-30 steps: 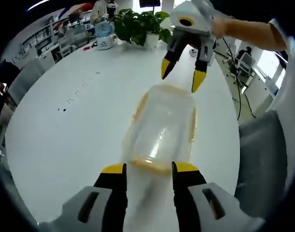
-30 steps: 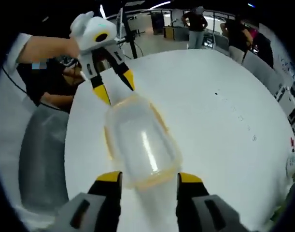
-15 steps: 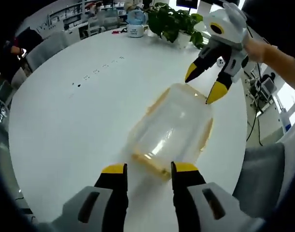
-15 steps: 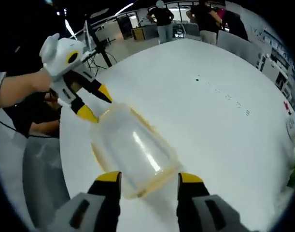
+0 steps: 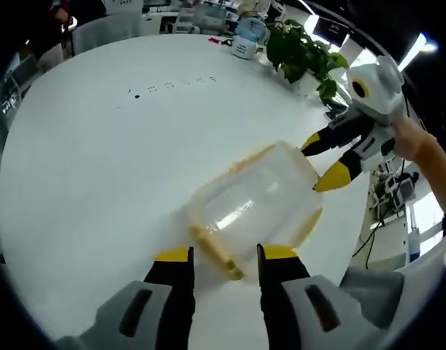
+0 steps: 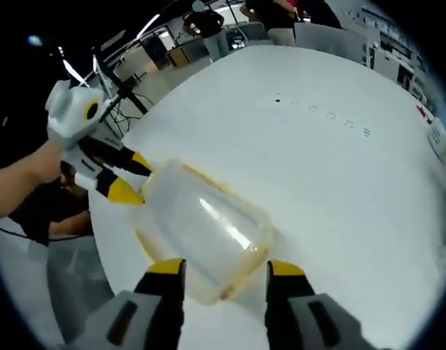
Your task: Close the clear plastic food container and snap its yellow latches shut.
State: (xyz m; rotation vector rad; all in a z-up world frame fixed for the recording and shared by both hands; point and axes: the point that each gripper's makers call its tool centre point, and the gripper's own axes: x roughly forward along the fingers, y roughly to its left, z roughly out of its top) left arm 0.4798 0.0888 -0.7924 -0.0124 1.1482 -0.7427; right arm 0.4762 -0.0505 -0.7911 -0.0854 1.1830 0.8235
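A clear plastic food container [image 5: 252, 204] with yellow latches along its rim lies on the round white table [image 5: 98, 160]. My left gripper [image 5: 224, 257] stands open at its near end, where a yellow latch [image 5: 217, 251] lies between the jaw tips. My right gripper [image 5: 323, 162] comes in from the right, open, its yellow tips at the container's far end. In the right gripper view the container [image 6: 204, 226] lies askew ahead of my open right gripper [image 6: 224, 268], and the left gripper [image 6: 131, 179] is at its far left end, held by a hand.
A potted plant [image 5: 304, 52] and a blue-and-white object [image 5: 248, 44] stand at the table's far edge. Grey chairs [image 6: 69, 292] sit past the table edge near the container. People [image 6: 270, 11] stand beyond the far side. Small black marks [image 6: 321, 113] dot the tabletop.
Both views have swung round. The container now lies askew to each gripper's jaws, not in line. In the left gripper view the right gripper has gone from the top to the right side.
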